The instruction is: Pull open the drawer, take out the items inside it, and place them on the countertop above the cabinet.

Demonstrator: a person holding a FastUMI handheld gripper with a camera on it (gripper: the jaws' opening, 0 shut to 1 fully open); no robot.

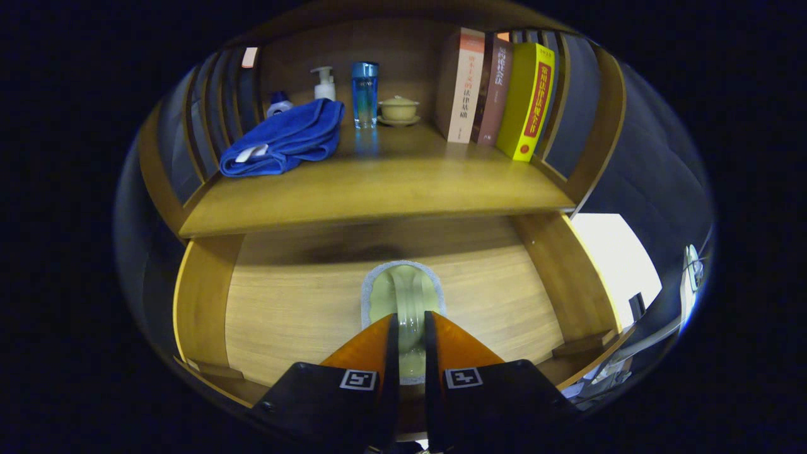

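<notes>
Drawer (284, 302) open — gripper (411, 334) nearly closed, both fingers pinching green brush (403, 296) above drawer floor.

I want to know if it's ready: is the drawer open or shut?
Open. The drawer is pulled out below the countertop, its wooden bottom showing, and the gripper is closed on a green brush inside.
</notes>
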